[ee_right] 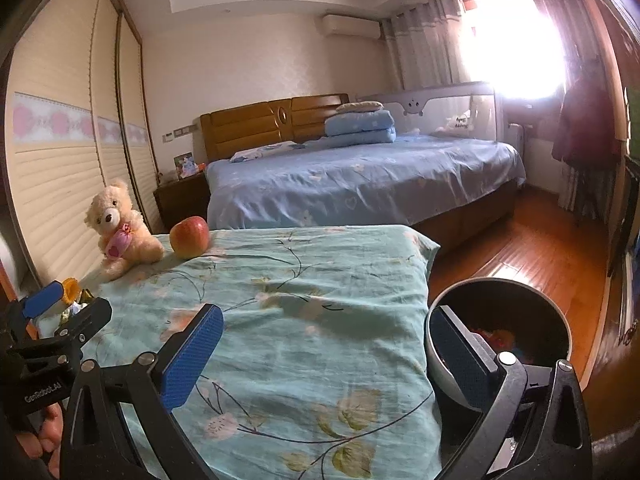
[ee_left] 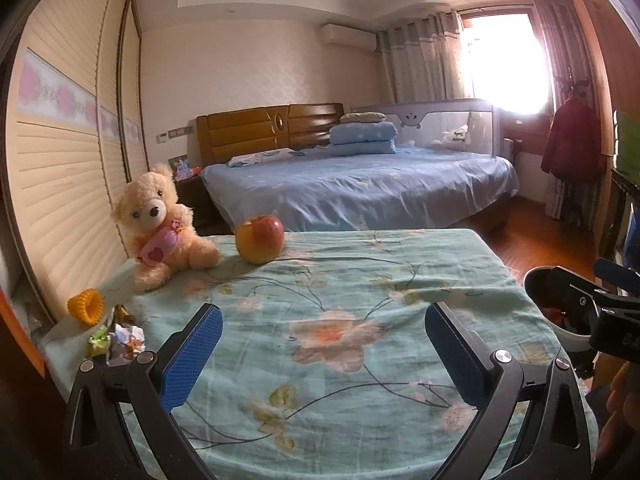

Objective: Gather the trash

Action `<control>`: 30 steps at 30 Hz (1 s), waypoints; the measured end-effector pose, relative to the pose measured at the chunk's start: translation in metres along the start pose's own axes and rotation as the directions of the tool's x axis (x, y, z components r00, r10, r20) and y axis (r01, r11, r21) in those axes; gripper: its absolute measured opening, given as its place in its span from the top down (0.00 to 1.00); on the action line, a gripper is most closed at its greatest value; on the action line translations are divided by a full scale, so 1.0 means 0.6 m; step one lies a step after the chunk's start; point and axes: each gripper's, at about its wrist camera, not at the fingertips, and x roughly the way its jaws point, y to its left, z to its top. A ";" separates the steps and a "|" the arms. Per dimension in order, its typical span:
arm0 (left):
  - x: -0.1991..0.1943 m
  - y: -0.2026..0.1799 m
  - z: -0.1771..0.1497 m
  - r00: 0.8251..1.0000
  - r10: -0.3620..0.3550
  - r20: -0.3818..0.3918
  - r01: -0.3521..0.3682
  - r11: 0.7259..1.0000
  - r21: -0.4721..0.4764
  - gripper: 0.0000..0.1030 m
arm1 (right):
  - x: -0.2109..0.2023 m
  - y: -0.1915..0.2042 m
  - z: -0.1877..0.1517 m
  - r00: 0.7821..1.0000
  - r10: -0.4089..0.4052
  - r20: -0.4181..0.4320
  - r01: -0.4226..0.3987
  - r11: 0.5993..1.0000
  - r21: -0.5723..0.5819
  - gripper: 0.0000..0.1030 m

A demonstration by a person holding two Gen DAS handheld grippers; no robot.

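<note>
Crumpled paper and wrapper trash (ee_left: 122,340) lies at the table's left edge, just left of my left gripper (ee_left: 324,344), which is open and empty above the floral cloth. The trash shows partly in the right wrist view (ee_right: 78,306), behind the left gripper's body. A round trash bin (ee_right: 500,320) with colourful scraps inside stands on the floor right of the table; it also shows in the left wrist view (ee_left: 560,312). My right gripper (ee_right: 326,346) is open and empty, its right finger (ee_right: 460,356) over the bin's rim.
A teddy bear (ee_left: 160,224), an apple (ee_left: 259,243) and an orange ring-shaped item (ee_left: 86,306) sit at the table's far left. The table (ee_left: 360,280) has a green floral cloth. A bed (ee_left: 360,188) stands behind; wardrobe doors (ee_left: 60,160) run along the left.
</note>
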 end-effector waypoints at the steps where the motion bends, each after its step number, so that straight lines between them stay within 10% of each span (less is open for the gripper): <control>1: -0.002 0.000 0.000 1.000 0.003 0.000 -0.003 1.000 -0.001 0.01 | -0.003 0.002 0.002 1.000 0.003 0.005 -0.003 1.000 -0.004 0.00; 30: -0.002 0.010 0.003 1.000 0.015 0.004 -0.015 1.000 -0.010 0.01 | -0.009 0.030 0.009 1.000 0.006 0.011 -0.005 0.997 -0.072 0.00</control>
